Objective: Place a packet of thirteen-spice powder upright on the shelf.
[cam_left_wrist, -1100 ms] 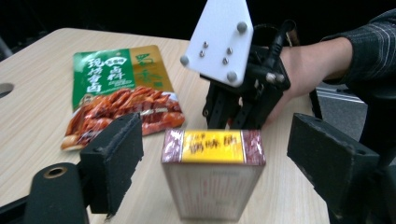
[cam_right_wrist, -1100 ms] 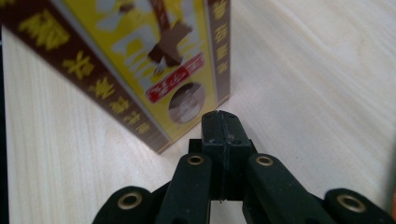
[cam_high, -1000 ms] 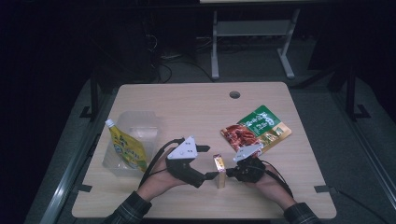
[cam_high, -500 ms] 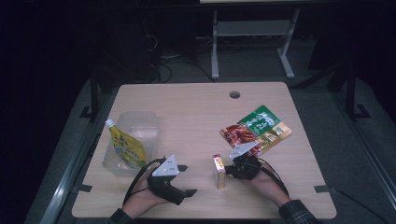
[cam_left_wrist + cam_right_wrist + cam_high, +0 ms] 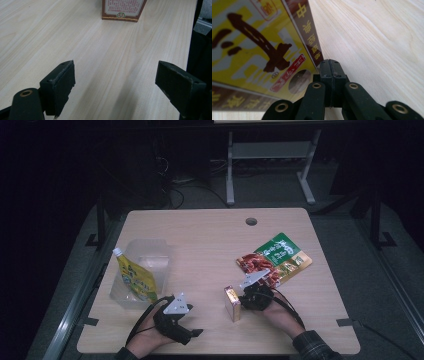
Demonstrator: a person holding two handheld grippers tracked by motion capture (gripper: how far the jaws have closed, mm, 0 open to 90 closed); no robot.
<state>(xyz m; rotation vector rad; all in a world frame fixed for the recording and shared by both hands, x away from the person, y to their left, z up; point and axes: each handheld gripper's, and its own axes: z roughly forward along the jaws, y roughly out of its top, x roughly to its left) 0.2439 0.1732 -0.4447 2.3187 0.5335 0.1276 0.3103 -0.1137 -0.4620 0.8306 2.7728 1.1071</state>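
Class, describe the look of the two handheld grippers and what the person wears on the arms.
Both grippers, left and right, are black with a grey three-cornered plate on top and thin black cables trailing back. The jaws are black blocks on arms with brass-coloured rivets. The right sleeve is dark plaid.

Light wooden tabletop with a round cable hole near its far edge; at left, a clear plastic container holding a yellow spouted pouch; at right, a green-and-red food pouch lying flat; near the front edge, a small yellow box standing upright.
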